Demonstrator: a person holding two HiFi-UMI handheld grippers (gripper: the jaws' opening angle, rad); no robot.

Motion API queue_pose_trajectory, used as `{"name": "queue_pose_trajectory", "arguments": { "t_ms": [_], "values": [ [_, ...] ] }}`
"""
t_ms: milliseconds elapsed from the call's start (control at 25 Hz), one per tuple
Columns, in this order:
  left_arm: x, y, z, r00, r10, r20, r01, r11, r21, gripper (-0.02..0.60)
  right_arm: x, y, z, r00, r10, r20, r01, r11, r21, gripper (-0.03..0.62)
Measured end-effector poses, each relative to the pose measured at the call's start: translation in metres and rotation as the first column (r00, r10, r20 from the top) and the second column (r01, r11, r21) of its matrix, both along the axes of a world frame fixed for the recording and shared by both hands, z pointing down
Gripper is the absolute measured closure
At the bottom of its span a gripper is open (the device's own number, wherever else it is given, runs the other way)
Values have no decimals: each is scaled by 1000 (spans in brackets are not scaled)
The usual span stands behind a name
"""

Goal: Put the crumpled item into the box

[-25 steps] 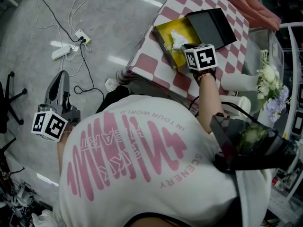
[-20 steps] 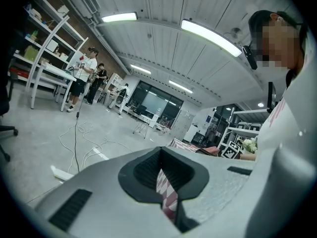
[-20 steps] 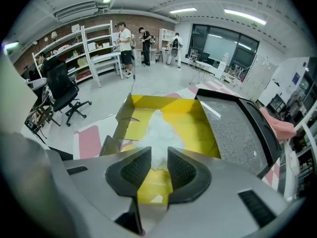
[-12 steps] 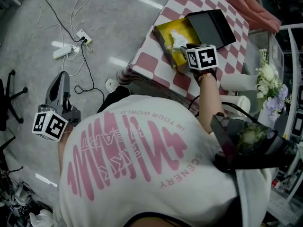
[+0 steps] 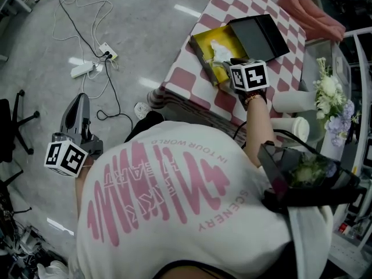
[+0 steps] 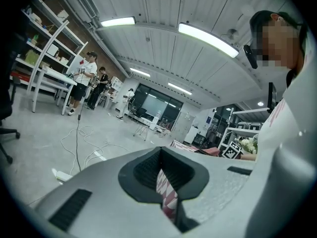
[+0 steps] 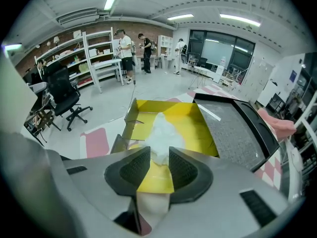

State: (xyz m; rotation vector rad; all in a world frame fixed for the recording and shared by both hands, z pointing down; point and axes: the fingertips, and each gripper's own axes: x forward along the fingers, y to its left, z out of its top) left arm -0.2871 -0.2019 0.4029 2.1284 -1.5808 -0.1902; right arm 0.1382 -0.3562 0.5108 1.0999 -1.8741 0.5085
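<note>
- Right gripper [image 7: 159, 153]: jaws wide apart and just been opening; the pads press on nothing.
- The crumpled item [image 7: 161, 130], white and tissue-like, sits just past the fingertips. Its near edge reaches into the gap, with no pad contact that I can make out.
- The item lies on the floor of the yellow box [image 7: 198, 125], directly ahead of the tips and below them. Judgement: this reads as a release inside the box, so the placing step looks done or all but done.
- Why so wide: likely to let the light wad fall free rather than drag back out on a pad.
- To the right of the fingers and a little beyond, the black lid [image 7: 242, 133] lies open and flat just beside the box — clear of the drop.
- Box and lid rest on the checked table [image 5: 189, 77], near its edge.
- Right hand pose: the gripper is pitched steeply down over the box's near wall, and the forearm [image 5: 256, 127] is stretched forward from the body.
- Left gripper [image 6: 160, 152]: jaws closed together at the tips, nothing held; only a sliver of checked cloth shows through behind them.
- Left hand pose: held low at the person's left side, roughly level over the floor, well apart from the table — parked, presumably because one hand does this job.
- Risk, as judged: the wad could snag on a pad when the right gripper lifts away.
</note>
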Motion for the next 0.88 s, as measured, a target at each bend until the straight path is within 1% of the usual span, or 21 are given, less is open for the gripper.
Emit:
{"name": "queue_pose_trajectory", "arguments": {
  "t_ms": [160, 200, 280, 400, 520, 640, 800, 880],
  "values": [
    [-1, -1, 1, 1000, 3, -3, -3, 1000, -11, 574, 0, -3, -7, 999, 33, 35, -35, 998, 48, 484],
    [0, 0, 1, 1000, 5, -6, -5, 1000, -14, 574, 1, -3, -10, 998, 47, 46, -50, 997, 66, 498],
    [3, 4, 1, 1000, 6, -12, -6, 1000, -18, 574, 4, -2, -18, 994, 82, 74, -89, 991, 104, 555],
    [14, 19, -4, 1000, 9, -10, -10, 1000, -10, 574, 11, 8, -32, 980, 126, 152, -150, 975, 162, 569],
    [26, 33, -9, 1000, 20, -3, -20, 1000, 2, 574, 15, 17, -50, 954, 145, 262, -207, 952, 226, 572],
    [34, 44, -9, 1000, 28, -12, -28, 1000, 5, 574, 17, 31, -67, 923, 139, 358, -247, 929, 276, 579],
    [45, 55, -15, 999, 38, -20, -38, 999, 22, 574, 19, 52, -87, 882, 102, 460, -271, 908, 319, 586],
    [53, 60, -17, 999, 50, -18, -50, 998, 29, 574, 22, 64, -95, 867, 86, 492, -280, 899, 336, 588]
  ]
}}
